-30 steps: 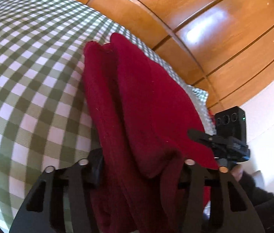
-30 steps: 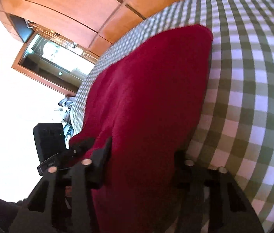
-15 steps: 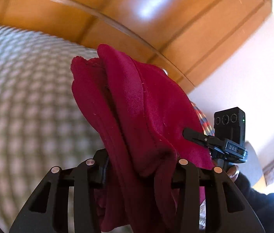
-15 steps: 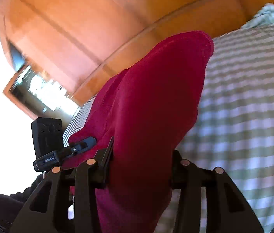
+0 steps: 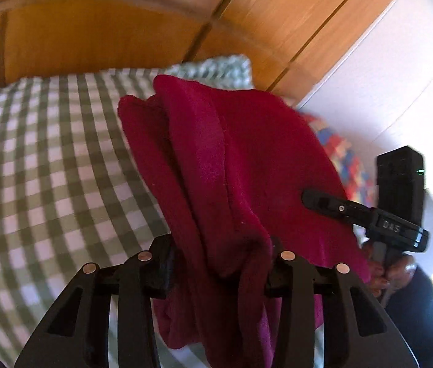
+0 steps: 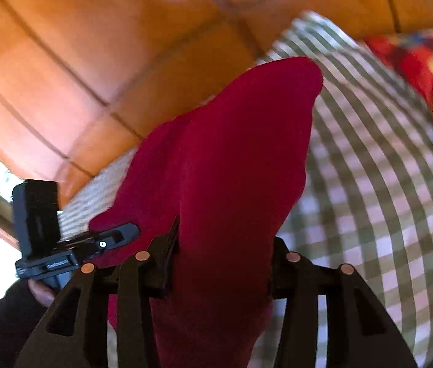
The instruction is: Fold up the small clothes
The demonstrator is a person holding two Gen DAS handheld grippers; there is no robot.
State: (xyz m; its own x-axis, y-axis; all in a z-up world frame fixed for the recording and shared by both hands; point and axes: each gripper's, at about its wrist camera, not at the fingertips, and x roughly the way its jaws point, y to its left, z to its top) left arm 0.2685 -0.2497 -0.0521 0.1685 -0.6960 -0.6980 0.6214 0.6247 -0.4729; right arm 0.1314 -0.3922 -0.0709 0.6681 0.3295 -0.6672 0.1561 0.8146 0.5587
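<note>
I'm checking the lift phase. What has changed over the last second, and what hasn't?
The red garment has been raised off the checked bedspread; both views tilted up to the wooden wall, then partly back down. Unchanged: left gripper and right gripper stay clamped on its folded layers.

The left claw (image 5: 219, 263) grips a folded red garment (image 5: 231, 168) above the checked bedcover (image 5: 47, 168).

Left black two-finger gripper (image 5: 221, 263) fingertips: buried in folds of thick crimson fleece garment (image 5: 234, 165)
Right black two-finger gripper (image 6: 222, 263) pads: covered by same garment (image 6: 231, 159)
Garment lower end: cut off at bottom edge, both views
Multicoloured patchwork cloth (image 6: 425, 70): motion-blurred, pattern unclear, partly out of frame
Green-and-white gingham bedcover (image 5: 32, 168): far edge smeared
</note>
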